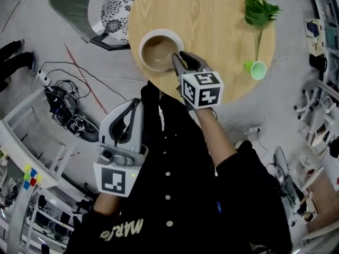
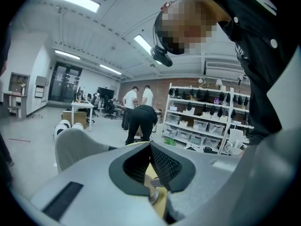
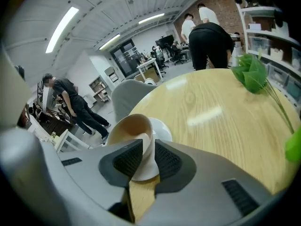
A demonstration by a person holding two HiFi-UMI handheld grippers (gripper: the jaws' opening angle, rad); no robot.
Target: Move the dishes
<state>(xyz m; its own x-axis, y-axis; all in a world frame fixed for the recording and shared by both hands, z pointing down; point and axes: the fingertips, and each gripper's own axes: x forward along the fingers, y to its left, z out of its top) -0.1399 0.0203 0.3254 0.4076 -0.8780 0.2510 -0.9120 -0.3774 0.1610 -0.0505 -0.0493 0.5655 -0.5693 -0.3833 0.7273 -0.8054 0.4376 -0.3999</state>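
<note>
The fingers of our right gripper (image 1: 178, 61) clamp the near rim of the bowl (image 1: 159, 51), one inside and one outside. The bowl sits at the worktop's (image 1: 212, 30) near edge, straight ahead. Our left gripper (image 2: 150, 154) hangs well back, off the worktop, its fingers pressed together on nothing.

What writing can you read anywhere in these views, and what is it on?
"MAR", rest creased away: pale upside-down lettering on the black jacket.
Left cube and right cube: black-and-white marker patterns, no words.
Shelf bins: labels too small to read.
</note>
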